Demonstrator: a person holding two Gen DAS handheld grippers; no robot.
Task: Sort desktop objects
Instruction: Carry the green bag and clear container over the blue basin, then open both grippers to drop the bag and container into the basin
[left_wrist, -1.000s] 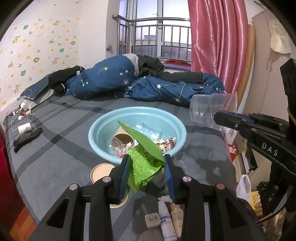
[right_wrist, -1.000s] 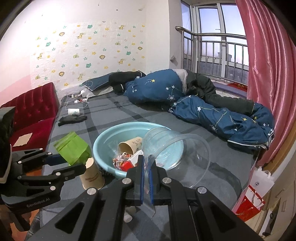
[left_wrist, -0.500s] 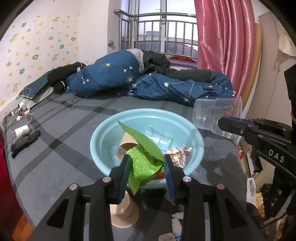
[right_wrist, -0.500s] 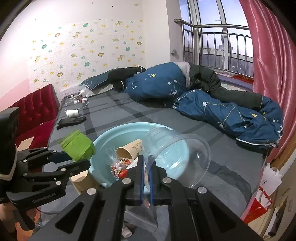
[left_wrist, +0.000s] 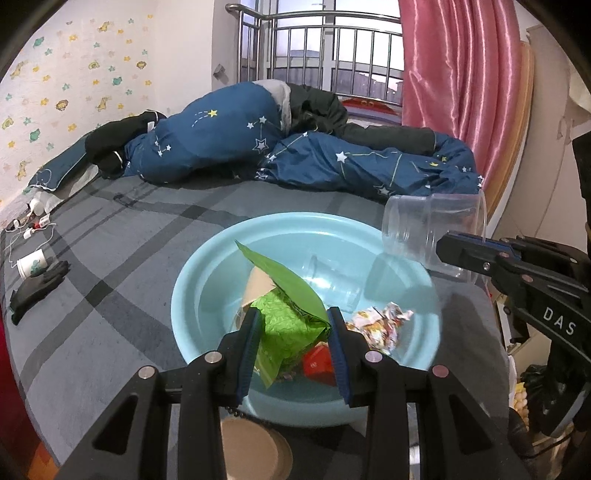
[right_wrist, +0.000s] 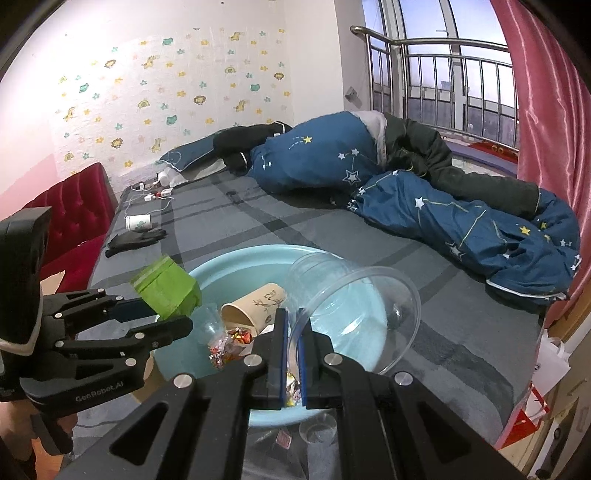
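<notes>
Left gripper (left_wrist: 293, 325) clamps a crumpled green bag (left_wrist: 291, 314) between its pads, jaws part-way apart because the bag fills the gap. It hangs over the near side of the blue basin (left_wrist: 207, 280), likely so a release drops it straight in. Right gripper (right_wrist: 291, 332) is pinched tight on the thin rim of a clear plastic tub (right_wrist: 351, 306), tub tipped on its side with the mouth facing the camera, held above the basin's right edge. The rim is the only thin part to pinch. Basin sits on the bed (left_wrist: 110, 258) and already holds a paper cup (right_wrist: 255, 306), a clear cup (left_wrist: 332, 280) and candy wrappers (left_wrist: 380, 321). Looks like the drop-off step for both items. Another paper cup (left_wrist: 255, 450) stands outside the basin, near edge, unsorted.
</notes>
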